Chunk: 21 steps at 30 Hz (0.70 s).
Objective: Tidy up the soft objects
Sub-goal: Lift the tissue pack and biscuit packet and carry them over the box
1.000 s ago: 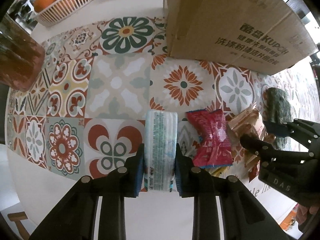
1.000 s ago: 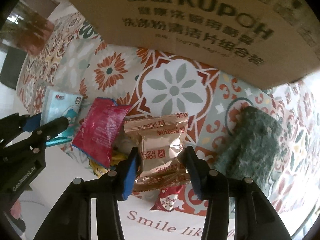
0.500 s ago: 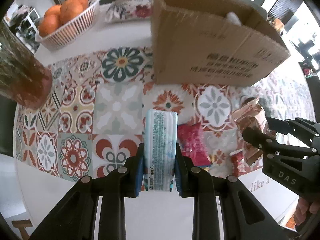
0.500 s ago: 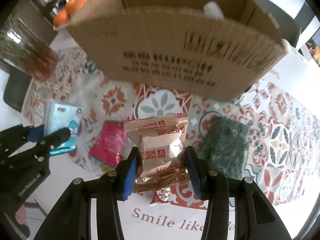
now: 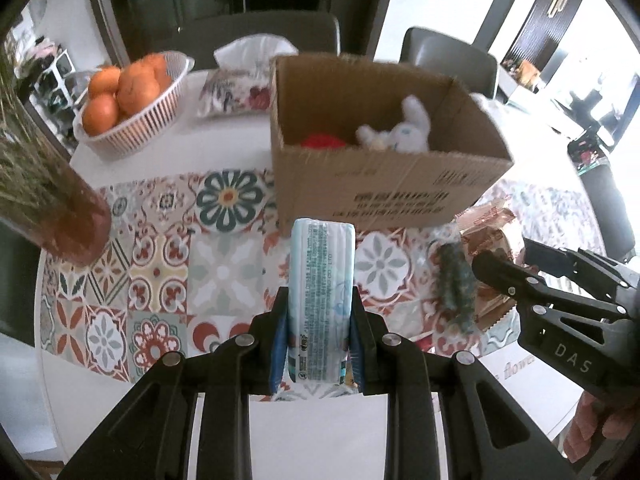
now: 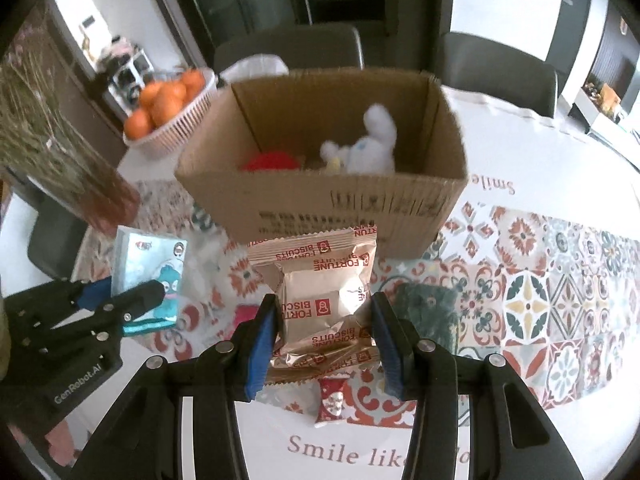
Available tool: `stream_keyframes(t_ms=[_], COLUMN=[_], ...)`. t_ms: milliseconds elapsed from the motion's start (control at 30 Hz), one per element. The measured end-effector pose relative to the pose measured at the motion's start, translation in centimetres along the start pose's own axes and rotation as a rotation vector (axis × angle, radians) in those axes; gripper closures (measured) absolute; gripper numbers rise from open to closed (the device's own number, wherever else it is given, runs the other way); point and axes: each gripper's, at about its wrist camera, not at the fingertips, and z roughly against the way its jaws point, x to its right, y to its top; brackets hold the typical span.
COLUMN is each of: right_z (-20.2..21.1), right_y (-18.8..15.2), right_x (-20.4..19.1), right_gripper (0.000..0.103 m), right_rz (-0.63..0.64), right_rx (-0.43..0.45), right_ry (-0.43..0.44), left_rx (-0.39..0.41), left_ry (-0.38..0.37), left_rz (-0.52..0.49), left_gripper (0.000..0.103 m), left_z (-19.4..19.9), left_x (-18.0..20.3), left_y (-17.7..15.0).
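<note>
My left gripper is shut on a pale blue tissue pack, held edge-up above the patterned tablecloth. The right wrist view shows that tissue pack at the left, in the left gripper. My right gripper is shut on a gold biscuit packet with red lettering, lifted off the table. Behind both stands an open cardboard box, also box, holding a white plush toy and something red. A dark green cloth and a small red packet lie on the table below.
A basket of oranges and a tissue box stand at the back left. A brown vase with dried stems rises at the left. Chairs stand behind the table. A person's hand holds the right gripper.
Both grippers rose with their packs and tilted up, so the box's open top and the room behind came into view. The red packets and green cloth stayed on the table.
</note>
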Motion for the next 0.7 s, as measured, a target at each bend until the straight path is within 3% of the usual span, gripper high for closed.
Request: stream_keyframes(t_ms=[300, 700], right_z=[4.0, 6.5], right_y=[1.9, 4.6], right_x=[0.3, 0.8], right_gripper=[0.055, 0.055], right_rz=[-0.032, -0.036], right_rx=[0.121, 0.209], right_ry=[0.027, 0.054], left_rx=[0.095, 0.195], left_ry=[-0.033, -0.058], left_rz=[-0.014, -0.026], left_gripper=[0.077, 0.077], left_z=[3.3, 6.2], left_x=[0.8, 1.7], left_y=[1.8, 4.8])
